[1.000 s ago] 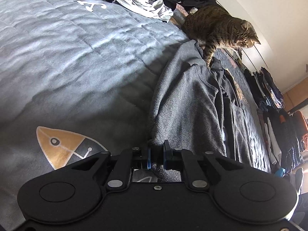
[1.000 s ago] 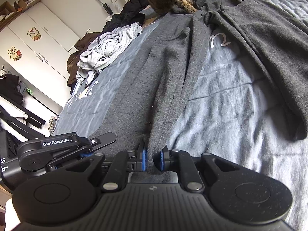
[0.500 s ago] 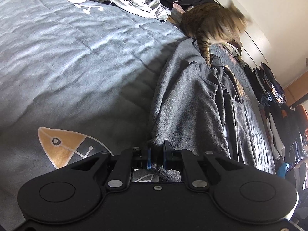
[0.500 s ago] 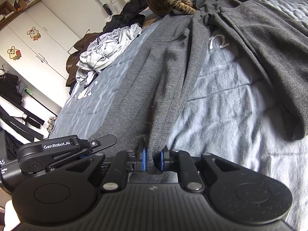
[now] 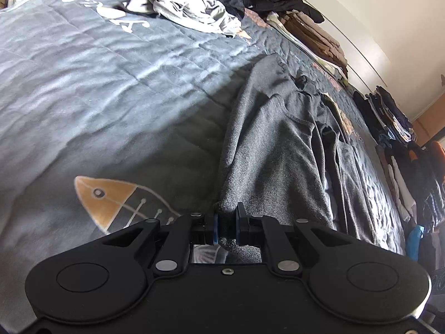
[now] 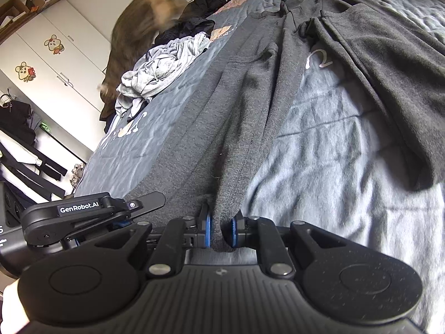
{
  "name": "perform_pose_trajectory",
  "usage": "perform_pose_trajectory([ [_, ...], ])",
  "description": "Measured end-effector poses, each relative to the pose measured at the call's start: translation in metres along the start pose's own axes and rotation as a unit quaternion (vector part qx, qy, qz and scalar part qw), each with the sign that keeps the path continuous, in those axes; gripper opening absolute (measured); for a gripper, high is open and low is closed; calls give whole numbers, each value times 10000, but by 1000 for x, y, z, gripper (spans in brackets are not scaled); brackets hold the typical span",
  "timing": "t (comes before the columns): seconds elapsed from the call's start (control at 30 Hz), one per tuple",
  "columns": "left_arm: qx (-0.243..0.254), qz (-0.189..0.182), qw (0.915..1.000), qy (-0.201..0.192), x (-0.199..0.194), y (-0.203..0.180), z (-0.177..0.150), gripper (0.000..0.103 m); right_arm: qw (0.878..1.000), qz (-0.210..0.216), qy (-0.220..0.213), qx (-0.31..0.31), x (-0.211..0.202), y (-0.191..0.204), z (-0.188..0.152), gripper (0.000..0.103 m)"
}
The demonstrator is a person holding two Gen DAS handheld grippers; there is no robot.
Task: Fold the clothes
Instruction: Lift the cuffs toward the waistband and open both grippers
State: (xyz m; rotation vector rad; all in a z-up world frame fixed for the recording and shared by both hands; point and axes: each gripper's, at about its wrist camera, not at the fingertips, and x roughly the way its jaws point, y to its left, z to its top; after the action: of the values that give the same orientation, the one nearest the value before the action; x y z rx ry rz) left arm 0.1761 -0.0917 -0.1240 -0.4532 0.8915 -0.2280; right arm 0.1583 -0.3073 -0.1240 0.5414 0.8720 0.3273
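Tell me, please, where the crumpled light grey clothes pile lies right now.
In the right wrist view, the light grey pile lies upper left on the bedspread, left of the dark grey garment.

Your right wrist view shows the cat (image 6: pixel 144 27) only as a brown motion-blurred smear, its head and legs unreadable. The grey trousers' (image 6: pixel 222 144) hem vanishes between the right gripper's (image 6: pixel 221 229) pads. Stacked clothes (image 5: pixel 411 172) run off your left view's edge.
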Motion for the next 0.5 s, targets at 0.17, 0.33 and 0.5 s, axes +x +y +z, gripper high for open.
perform_pose_trajectory([
  [0.17,183,70,9998,-20,-15,-1,-13,10,10000,-39,62,-22,-11,0,-17,13],
  [0.33,334,169,9993,-42,-34,1,-30,10,10000,-18,69,-55,-27,4,-35,13],
  [0.5,520,381,9978,-127,-56,7,-52,10,10000,15,85,-40,-40,15,-60,13],
])
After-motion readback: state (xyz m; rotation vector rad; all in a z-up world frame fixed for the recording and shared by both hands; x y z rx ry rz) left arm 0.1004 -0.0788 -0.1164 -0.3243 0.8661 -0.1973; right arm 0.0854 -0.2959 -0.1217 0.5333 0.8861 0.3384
